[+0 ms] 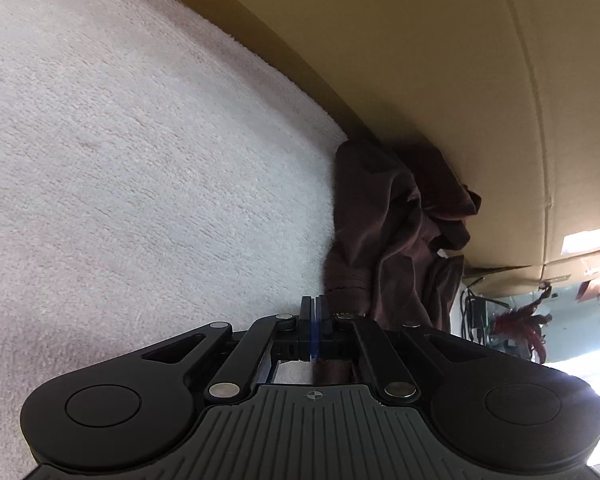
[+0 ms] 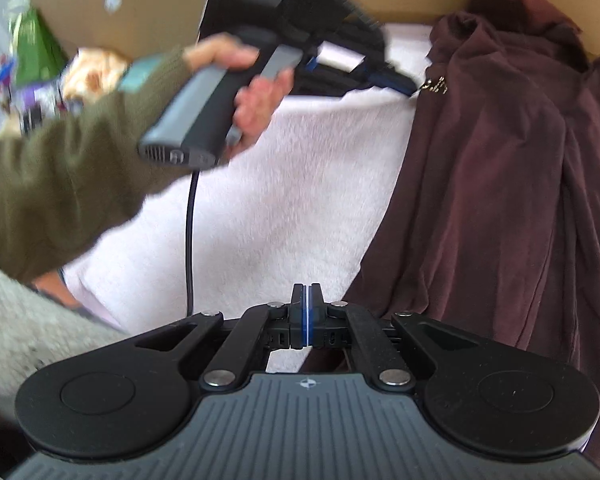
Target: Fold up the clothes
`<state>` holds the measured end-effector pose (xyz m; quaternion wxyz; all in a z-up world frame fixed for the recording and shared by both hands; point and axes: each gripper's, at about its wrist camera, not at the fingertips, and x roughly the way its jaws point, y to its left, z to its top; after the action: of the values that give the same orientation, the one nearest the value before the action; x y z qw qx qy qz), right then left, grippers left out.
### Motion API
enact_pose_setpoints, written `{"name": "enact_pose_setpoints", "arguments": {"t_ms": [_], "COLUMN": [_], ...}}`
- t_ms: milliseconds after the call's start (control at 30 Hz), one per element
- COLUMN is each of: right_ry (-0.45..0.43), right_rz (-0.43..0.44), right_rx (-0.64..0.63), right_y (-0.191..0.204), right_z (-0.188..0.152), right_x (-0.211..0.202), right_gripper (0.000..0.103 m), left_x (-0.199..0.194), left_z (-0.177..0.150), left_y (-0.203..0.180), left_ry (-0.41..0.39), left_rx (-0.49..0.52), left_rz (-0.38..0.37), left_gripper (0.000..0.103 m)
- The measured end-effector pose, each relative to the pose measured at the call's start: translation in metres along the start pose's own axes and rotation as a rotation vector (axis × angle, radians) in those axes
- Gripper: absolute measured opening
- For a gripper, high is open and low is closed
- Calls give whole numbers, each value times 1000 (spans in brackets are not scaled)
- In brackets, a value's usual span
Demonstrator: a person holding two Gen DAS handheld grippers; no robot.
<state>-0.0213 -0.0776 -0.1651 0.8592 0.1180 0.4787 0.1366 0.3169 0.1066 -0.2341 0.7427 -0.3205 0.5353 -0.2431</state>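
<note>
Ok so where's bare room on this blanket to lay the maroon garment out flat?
Bare room: the wide stretch of pale blanket left of the maroon garment, bordered by the cardboard wall behind. In the right wrist view, the strip between garment and sleeve is tighter: the left hand, its tongs and a hanging cable crowd it.

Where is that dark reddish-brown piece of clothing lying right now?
The maroon garment lies crumpled on the right side of both wrist views, on the pale fluffy blanket, its far end bunched against the cardboard wall behind.
</note>
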Motion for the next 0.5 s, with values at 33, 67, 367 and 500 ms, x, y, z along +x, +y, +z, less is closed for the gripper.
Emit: {"name": "enact_pose_setpoints", "arguments": {"t_ms": [33,67,367,500], "right_ry": [-22,-39,-83,-114], "right_rz": [-3,-7,-45,-74], "right_rx": [7,8,-18,-48], "right_y": [-2,-2,-7,-3], "right_z": [0,-1,-6,-8], "right_x": [-4,-7,-16,-22], "right_gripper": [4,4,28,52], "left_x": [-4,-8,-13,-16], "left_z": [1,1,-12,-22], "left_y": [1,0,-6,-12], "left_ry": [-9,-12,26,18], "left_rx": [0,5,17,10], "left_rz": [-3,-11,-51,-59], "left_gripper": [0,0,38,79]}}
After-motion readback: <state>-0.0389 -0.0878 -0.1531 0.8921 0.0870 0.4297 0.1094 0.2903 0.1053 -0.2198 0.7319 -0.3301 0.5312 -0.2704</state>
